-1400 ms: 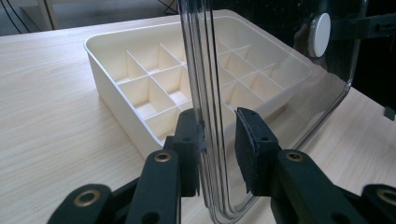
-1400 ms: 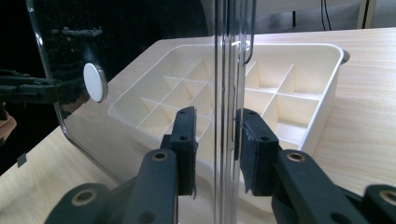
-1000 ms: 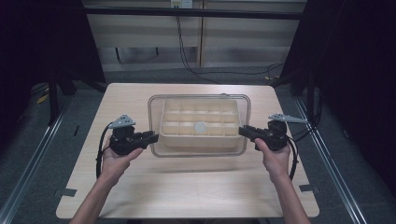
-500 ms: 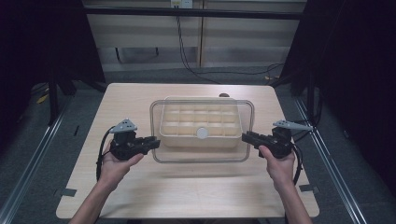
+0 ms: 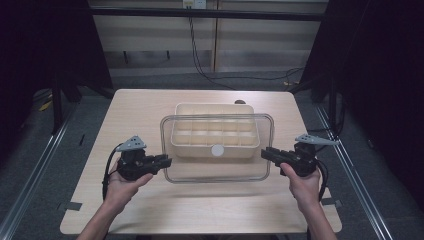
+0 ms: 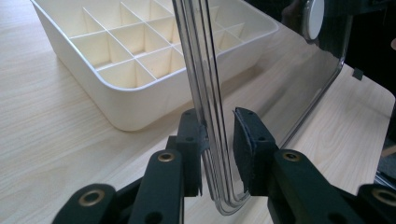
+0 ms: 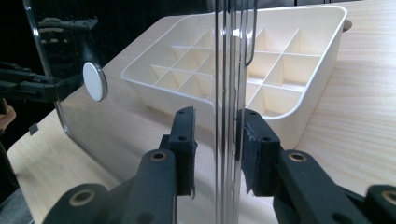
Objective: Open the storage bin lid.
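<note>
**Item 1 — clear lid** (image 5: 217,172). Transparent, rectangular, rounded corners, with a white round knob (image 5: 217,150) at its middle. I hold it off the table by its two short ends, flat and level, above the front half of the table and partly over the tray's near side. It is gripped at both ends, I judge, so it stays level and neither corner dips.

**Item 2 — cream divided tray** (image 5: 212,111). An open grid of small compartments, all empty as far as I can see. It sits on the table toward the middle of the far edge, with its near wall under the lid. It is uncovered, and the lid has drawn toward me since a second ago.

**Item 3 — my left gripper** (image 5: 162,162). The jaws are closed narrow on the lid's left rim; in the left gripper view (image 6: 217,154) the rim stands on edge between the pads, pinched close to the corner curve.

**Item 4 — my right gripper** (image 5: 267,154). The jaws are likewise narrow, clamped on the lid's right rim; in the right gripper view (image 7: 215,149) the ridged edge runs straight up between the pads.

**Item 5 — table** (image 5: 145,107). Pale wood top. The front edge is bare, a likely spot to lay the lid down.
</note>
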The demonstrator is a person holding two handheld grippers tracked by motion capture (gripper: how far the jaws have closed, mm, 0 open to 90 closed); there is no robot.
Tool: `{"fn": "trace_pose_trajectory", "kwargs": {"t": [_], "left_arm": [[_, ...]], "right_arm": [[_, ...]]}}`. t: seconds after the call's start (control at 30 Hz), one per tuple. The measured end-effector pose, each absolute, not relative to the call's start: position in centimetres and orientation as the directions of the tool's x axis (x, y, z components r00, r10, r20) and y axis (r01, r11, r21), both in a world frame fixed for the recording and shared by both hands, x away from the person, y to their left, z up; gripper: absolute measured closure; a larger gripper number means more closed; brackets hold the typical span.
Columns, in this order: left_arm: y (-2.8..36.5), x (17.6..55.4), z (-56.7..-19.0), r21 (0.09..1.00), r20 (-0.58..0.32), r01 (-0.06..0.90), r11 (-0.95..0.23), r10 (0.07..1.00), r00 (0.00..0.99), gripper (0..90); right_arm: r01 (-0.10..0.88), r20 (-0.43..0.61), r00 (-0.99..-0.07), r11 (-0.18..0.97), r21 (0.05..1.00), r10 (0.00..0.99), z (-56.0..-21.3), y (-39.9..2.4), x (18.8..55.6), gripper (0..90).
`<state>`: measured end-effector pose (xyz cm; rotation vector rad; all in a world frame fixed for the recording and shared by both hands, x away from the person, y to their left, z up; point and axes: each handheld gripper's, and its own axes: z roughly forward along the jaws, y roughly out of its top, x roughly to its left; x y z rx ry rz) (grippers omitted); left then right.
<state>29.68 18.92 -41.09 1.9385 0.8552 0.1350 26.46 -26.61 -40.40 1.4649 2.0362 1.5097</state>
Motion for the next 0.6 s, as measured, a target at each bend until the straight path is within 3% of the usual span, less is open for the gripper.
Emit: {"fn": "trace_pose_trajectory", "kwargs": {"t": [0.6], "left_arm": [[19.6, 27.4, -41.7, 0.793, -0.233, 0.513, -0.33, 0.613, 0.755, 72.7]], "right_arm": [[0.629, 0.394, -0.483, -0.003, 0.777, 0.782, -42.1, -26.0, 23.7, 69.0]]}}
